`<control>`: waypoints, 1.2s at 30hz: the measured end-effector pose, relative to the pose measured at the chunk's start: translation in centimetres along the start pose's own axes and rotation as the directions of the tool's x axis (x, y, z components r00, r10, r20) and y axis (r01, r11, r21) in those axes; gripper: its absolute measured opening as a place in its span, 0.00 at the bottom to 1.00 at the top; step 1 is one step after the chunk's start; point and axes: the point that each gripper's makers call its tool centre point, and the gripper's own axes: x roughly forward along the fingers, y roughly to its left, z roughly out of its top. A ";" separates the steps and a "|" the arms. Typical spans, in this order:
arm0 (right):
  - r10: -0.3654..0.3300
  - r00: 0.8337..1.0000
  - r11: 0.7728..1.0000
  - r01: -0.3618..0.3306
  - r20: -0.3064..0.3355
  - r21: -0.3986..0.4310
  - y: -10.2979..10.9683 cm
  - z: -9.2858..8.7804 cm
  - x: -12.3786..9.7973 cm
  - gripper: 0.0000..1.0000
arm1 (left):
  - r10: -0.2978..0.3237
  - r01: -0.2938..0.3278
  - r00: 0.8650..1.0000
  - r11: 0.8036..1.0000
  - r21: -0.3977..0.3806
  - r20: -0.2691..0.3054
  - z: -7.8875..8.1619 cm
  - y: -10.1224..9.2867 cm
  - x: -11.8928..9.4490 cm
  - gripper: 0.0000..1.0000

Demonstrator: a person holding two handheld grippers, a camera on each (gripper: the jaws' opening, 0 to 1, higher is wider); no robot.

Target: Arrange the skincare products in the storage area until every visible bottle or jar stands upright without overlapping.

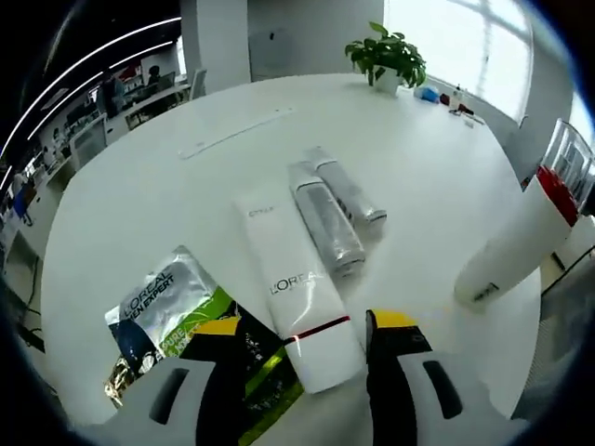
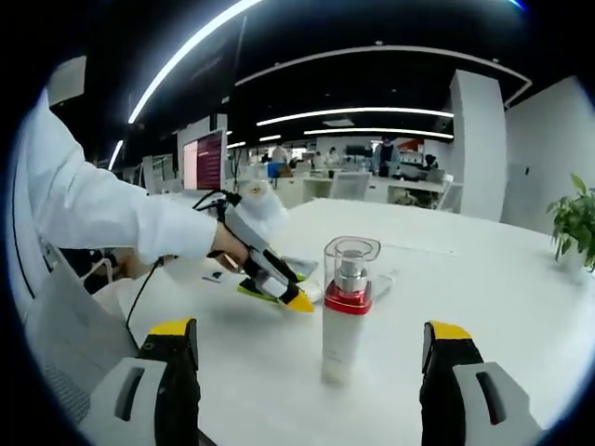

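Lying flat between the spread yellow-tipped jaws of the left claw (image 1: 307,348) is a white L'Oréal tube (image 1: 296,288) with a red band near its lower end; the jaws stand apart on either side of it and I cannot tell whether they touch it. Just to its left lies a silver and green L'Oréal Men Expert pouch (image 1: 172,311), partly under the left jaw. Two silver-grey bottles (image 1: 335,216) lie on their sides, touching each other, just beside the tube's upper right. Well apart to the right, a white pump bottle (image 1: 511,246) with a red collar and clear cap stands upright on the white counter (image 1: 186,204). A potted plant (image 1: 387,58) sits at the far edge.

In the right gripper view, the right claw (image 2: 307,358) hangs open, holding nothing, with the same pump bottle (image 2: 346,311) upright between and beyond its jaws. A white-sleeved arm (image 2: 102,218) holds the left claw (image 2: 279,286) low over the counter (image 2: 502,297).
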 end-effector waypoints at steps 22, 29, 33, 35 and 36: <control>0.010 1.000 1.000 -0.010 -0.029 -0.003 0.3 -0.4 0.0 0.95 | -0.022 0.021 1.000 0.997 0.076 0.001 0.2 -1.2 0.3 0.33; -0.003 1.000 1.000 0.003 -0.018 -0.002 -0.1 -0.3 -0.1 0.94 | -0.011 0.012 1.000 0.999 0.031 -0.012 0.1 -0.6 0.4 0.29; 0.004 1.000 1.000 -0.004 -0.014 -0.011 0.2 -0.2 -0.1 0.94 | -0.003 0.003 1.000 1.000 0.018 -0.018 -1.1 -0.9 -0.7 0.28; 0.007 1.000 1.000 -0.008 -0.018 -0.017 0.3 -0.3 0.0 0.94 | -0.001 0.001 1.000 1.000 0.014 -0.022 -1.4 -0.4 -0.8 0.28; 0.010 1.000 1.000 -0.011 -0.021 -0.022 0.3 -0.3 0.0 0.94 | -0.001 0.001 1.000 1.000 0.009 -0.029 -1.7 -0.5 -1.1 0.28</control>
